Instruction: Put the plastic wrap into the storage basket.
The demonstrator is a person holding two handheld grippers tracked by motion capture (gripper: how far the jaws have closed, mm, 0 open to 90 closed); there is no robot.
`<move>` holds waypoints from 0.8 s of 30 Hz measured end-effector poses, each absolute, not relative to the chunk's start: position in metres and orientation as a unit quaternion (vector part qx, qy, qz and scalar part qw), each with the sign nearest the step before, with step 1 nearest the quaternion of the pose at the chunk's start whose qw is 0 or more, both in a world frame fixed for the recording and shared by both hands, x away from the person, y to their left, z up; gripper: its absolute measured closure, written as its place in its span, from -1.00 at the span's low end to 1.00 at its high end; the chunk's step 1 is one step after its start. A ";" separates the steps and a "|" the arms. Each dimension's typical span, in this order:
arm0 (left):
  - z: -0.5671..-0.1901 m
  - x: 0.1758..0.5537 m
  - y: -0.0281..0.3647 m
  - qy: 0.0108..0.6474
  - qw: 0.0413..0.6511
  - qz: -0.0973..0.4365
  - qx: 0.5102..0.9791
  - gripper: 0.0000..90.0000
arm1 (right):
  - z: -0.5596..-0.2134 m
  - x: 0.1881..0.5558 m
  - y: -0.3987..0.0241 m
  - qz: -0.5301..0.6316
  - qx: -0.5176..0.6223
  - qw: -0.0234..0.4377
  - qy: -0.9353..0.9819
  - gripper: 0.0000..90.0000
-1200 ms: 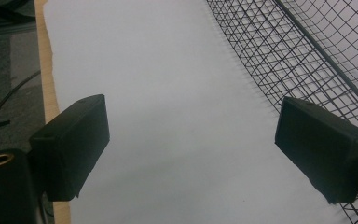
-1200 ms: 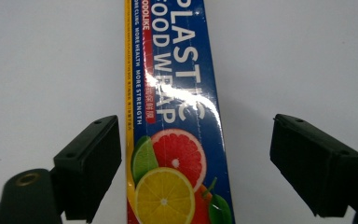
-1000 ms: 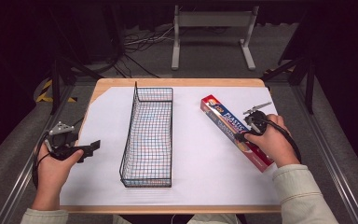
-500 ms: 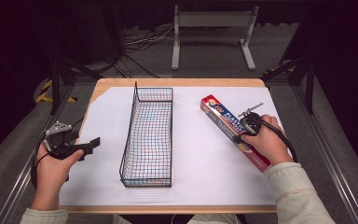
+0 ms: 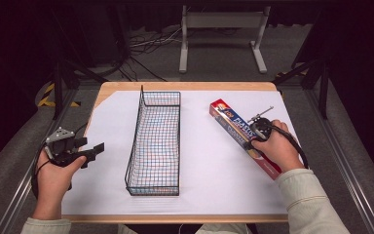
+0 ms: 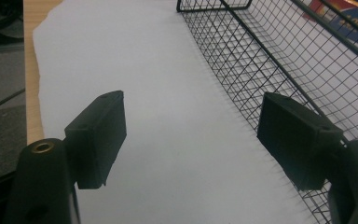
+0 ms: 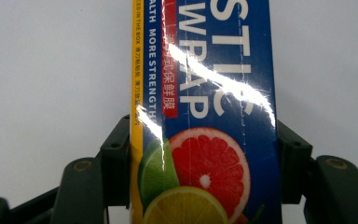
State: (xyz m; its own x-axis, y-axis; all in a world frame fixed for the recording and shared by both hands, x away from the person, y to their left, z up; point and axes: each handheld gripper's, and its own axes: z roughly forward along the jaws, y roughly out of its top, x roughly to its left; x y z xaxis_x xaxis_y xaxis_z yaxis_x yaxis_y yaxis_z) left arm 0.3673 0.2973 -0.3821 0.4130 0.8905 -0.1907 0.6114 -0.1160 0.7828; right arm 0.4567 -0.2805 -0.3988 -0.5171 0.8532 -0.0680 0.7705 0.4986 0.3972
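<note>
We see the right gripper (image 5: 253, 138) lowered, its jaws just closed onto the box (image 7: 205, 93): long, blue, seemingly flat; the left gripper (image 6: 191, 140) is half-open, empty.

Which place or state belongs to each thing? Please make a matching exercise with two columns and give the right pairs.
Things:
1. black wire mesh basket
2. long blue and red plastic wrap box
3. left gripper
4. white paper sheet

Places or states:
A. lies flat and covers the wooden table top
B. open, with nothing between its fingers
C. stands in the middle of the table
D. clamped between the right gripper's fingers

Pairs: 1-C, 2-D, 3-B, 4-A
</note>
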 end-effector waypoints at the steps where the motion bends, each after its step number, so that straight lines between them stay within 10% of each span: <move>1: -0.382 0.367 0.297 0.516 0.420 0.166 0.728 -0.50 | -0.399 0.457 -0.280 0.161 0.474 0.129 0.856 -0.13; 24: -0.368 0.366 0.285 0.483 0.421 0.175 0.748 -0.81 | -0.355 0.435 -0.267 0.195 0.435 0.158 0.865 -0.09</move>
State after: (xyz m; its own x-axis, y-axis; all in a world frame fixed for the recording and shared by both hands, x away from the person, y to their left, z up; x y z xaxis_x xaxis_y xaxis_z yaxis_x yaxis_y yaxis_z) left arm 0.3658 0.2853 -0.3681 0.4730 0.8692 -0.1442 0.5746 -0.1802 0.7984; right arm 0.4351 -0.2670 -0.3551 -0.5723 0.8134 -0.1041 0.6902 0.5464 0.4744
